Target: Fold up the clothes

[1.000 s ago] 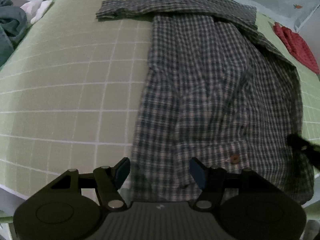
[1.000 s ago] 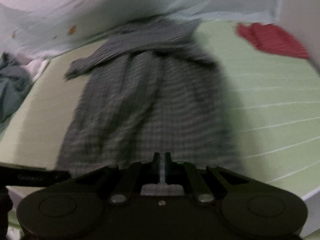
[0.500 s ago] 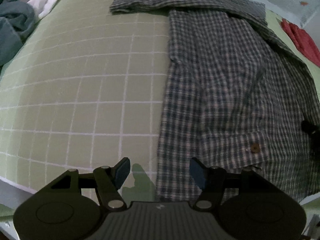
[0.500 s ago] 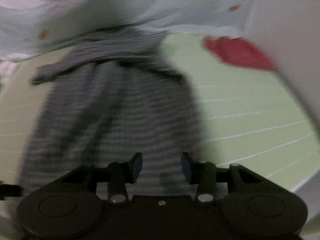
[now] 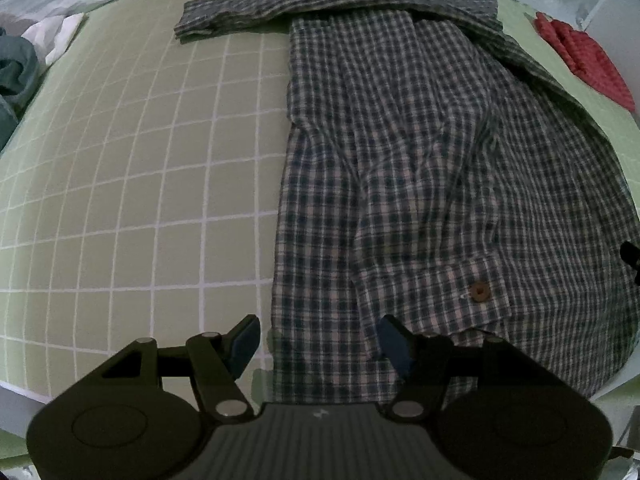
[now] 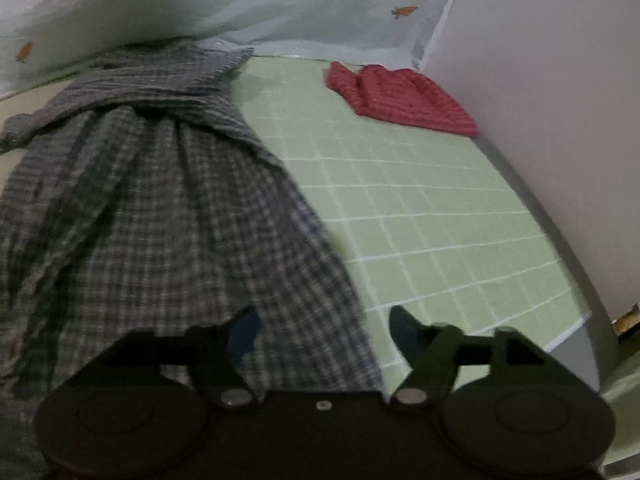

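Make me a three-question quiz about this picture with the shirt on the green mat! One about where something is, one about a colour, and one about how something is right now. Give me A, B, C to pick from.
1. Where does the checked shirt lie?
A. On the green grid mat
B. On a wooden chair
C. In a basket

2. What colour is the small folded cloth at the far corner of the mat, near the wall?
A. Yellow
B. Red
C. Black

3. How is the left gripper?
A. Shut on a sock
B. Shut on the red cloth
C. Open, above the shirt's near edge

Answers:
1 A: the shirt is spread flat over the white-lined green mat.
2 B: the right wrist view shows it red, lying apart from the shirt.
3 C: its blue pads stand wide apart with nothing pinched between them.
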A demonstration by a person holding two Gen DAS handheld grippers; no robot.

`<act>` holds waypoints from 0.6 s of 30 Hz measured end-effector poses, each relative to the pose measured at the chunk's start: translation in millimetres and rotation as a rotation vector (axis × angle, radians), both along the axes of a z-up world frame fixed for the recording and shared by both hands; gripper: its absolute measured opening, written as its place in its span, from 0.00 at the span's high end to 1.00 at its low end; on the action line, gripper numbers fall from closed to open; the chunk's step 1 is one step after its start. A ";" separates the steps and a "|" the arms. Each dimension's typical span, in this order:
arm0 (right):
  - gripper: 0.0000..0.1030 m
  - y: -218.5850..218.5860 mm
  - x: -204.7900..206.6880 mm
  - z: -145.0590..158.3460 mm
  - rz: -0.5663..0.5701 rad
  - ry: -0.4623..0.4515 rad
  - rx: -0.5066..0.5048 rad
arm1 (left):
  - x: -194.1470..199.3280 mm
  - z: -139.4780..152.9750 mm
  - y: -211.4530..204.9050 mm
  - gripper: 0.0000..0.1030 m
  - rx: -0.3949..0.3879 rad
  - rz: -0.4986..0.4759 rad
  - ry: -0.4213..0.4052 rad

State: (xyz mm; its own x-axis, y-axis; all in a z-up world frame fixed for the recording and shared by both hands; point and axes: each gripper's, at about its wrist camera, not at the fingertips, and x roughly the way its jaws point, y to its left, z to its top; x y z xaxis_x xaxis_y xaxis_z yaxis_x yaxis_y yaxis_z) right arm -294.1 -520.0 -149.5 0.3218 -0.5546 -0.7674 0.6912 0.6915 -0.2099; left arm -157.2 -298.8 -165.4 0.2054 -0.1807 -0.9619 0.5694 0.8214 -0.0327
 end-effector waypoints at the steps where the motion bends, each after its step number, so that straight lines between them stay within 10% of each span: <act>1: 0.28 -4.6 -0.5 -2.1 -0.009 0.002 0.014 | 0.1 -0.5 0.4 0.35 0.002 0.001 0.001; 3: 0.30 -14.2 -2.3 -8.0 -0.024 -0.002 0.069 | -0.2 -0.9 2.2 0.35 0.004 0.003 0.000; 5: 0.48 -24.4 -4.9 -15.7 -0.037 -0.015 0.154 | 0.1 -1.0 3.4 0.35 0.007 0.006 0.003; 7: 0.87 -25.4 -8.3 -19.9 -0.050 -0.040 0.216 | 0.6 -1.0 4.6 0.35 0.009 0.011 0.005; 9: 0.96 -16.8 -12.1 -13.2 -0.045 -0.083 0.222 | 1.3 -0.8 5.3 0.35 0.008 0.017 0.006; 18: 0.99 47.8 7.0 24.0 0.161 -0.250 0.328 | 4.4 -2.3 12.8 0.35 -0.001 0.048 0.022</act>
